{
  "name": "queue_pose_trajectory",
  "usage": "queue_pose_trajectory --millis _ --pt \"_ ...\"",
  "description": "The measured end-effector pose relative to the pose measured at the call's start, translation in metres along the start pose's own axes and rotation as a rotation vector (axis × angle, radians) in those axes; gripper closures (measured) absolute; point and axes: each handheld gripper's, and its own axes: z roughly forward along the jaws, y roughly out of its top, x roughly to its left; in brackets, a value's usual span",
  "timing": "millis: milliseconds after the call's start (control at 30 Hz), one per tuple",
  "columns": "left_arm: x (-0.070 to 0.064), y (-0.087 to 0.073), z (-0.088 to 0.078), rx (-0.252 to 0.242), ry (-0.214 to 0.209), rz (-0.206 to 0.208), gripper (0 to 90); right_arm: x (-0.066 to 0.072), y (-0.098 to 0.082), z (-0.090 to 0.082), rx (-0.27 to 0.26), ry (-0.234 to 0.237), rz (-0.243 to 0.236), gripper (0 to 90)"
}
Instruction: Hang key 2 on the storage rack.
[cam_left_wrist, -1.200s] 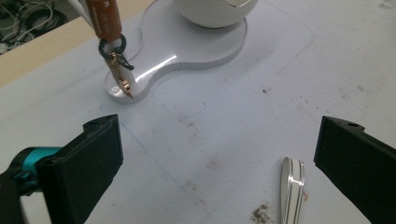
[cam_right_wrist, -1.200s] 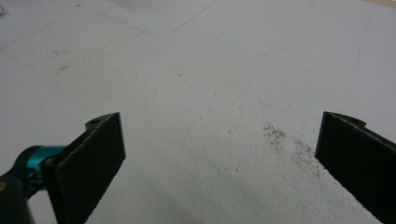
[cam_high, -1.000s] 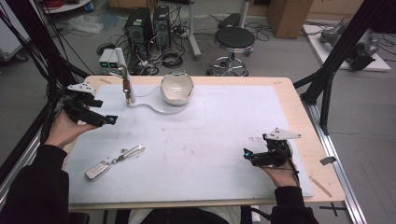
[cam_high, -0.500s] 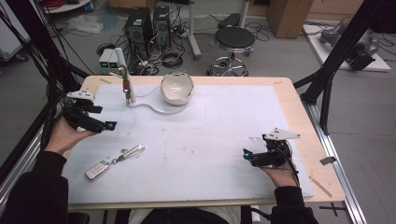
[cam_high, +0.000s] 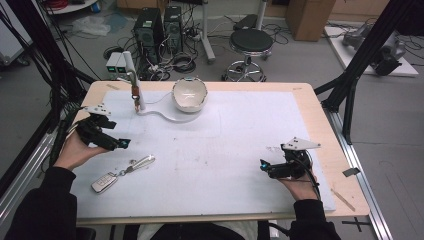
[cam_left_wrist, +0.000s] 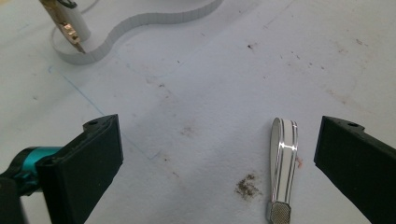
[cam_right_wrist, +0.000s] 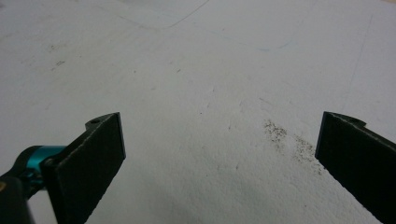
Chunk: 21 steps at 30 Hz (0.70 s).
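Surface: white mat over a wooden top, lightly stained
Bowl: white, at the far edge, on a curved white base beside a thin upright post
Left gripper: held above the mat's left side, jaws wide apart, nothing between them
Right gripper: near the right front, jaws wide apart over bare mat
Car key: front left, joined to a silver strap lying just inside the left gripper's jaws
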Motion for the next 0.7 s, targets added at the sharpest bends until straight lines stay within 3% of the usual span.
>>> queue_pose_trajectory --millis 333,700 --pt "-0.012 -0.002 0.019 0.106 -0.064 0.031 3.3 0.001 0.000 0.000 0.002 0.001 0.003 0.5" --pt "-0.026 -0.008 0.033 0.137 -0.129 0.058 11.0 0.001 0.000 0.000 0.002 0.000 0.001 0.5"
